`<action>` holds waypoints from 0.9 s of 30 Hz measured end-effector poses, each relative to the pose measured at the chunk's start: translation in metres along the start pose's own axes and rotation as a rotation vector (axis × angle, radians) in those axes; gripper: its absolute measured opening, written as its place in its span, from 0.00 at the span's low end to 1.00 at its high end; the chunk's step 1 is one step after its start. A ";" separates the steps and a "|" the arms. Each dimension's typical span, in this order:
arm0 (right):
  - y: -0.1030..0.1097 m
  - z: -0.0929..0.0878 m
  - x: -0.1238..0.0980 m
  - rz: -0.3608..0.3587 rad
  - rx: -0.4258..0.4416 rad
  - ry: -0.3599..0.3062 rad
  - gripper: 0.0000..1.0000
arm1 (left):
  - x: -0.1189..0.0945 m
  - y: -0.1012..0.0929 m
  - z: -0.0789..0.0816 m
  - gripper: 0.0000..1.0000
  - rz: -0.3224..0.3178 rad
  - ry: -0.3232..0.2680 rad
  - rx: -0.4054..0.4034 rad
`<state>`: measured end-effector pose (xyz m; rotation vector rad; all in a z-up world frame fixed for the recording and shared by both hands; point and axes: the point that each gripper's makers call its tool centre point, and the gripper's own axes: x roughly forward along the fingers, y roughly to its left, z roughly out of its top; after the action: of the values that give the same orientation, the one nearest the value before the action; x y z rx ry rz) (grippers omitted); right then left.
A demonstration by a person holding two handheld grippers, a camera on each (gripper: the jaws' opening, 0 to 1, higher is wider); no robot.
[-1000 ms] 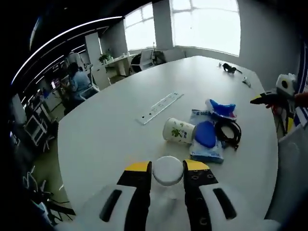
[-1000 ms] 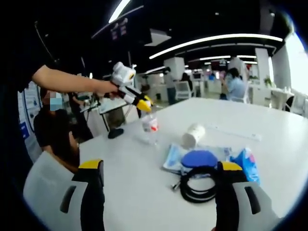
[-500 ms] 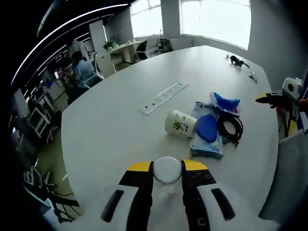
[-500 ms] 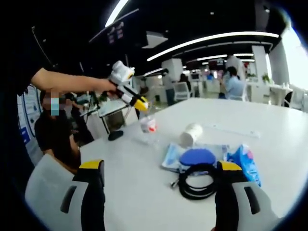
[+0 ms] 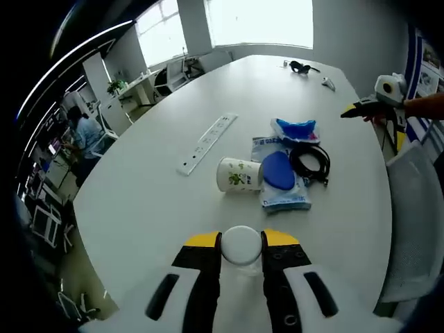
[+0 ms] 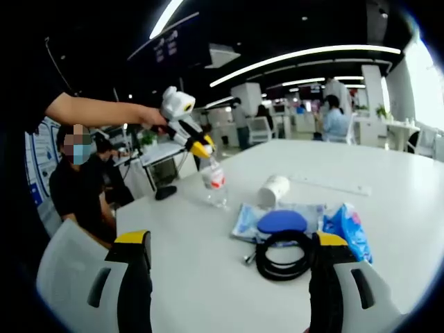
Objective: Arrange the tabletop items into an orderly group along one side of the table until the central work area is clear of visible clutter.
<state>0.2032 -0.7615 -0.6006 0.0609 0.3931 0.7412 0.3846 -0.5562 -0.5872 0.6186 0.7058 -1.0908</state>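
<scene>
Your left hand-held gripper [image 5: 241, 244] pinching a clear bottle [image 6: 214, 182] by its white cap at lower centre, your right hand-held gripper [image 6: 229, 251] spread wide, paper cup [image 5: 238, 174] on its side mid-frame on the worktop [image 5: 146, 201], coiled black cable [image 6: 280, 253] beside blue packets [image 5: 281, 187].

My left gripper [image 5: 241, 241] has two black jaws capped with yellow tips, each rising from a broad white shell cut by a dark oblong slot, with small screw heads dotting the black inner face of the right-hand jaw. My right gripper [image 6: 231, 244] is built the same: yellow-capped black jaws on white housings with black slots. In the right gripper view the left gripper shows a white body, and a dark sleeve [image 6: 28, 97] covers the upper arm.
</scene>
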 end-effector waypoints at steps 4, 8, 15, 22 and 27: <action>0.001 0.001 -0.001 -0.005 0.002 -0.005 0.93 | 0.003 0.003 0.003 0.20 0.019 -0.006 -0.036; 0.001 0.001 -0.001 -0.005 0.003 -0.005 0.93 | 0.003 0.004 0.005 0.21 0.049 -0.010 -0.023; 0.001 0.003 0.000 -0.001 0.002 -0.007 0.93 | 0.002 0.007 0.002 0.26 0.112 -0.025 -0.100; 0.002 0.003 0.004 0.016 -0.001 -0.006 0.93 | -0.002 0.010 -0.012 0.42 0.218 -0.029 -0.222; 0.004 0.004 0.006 0.029 -0.004 -0.007 0.93 | -0.003 0.014 -0.023 0.50 0.305 -0.050 -0.341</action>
<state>0.2064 -0.7541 -0.5978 0.0655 0.3851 0.7706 0.3919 -0.5326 -0.5985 0.3882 0.7082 -0.6807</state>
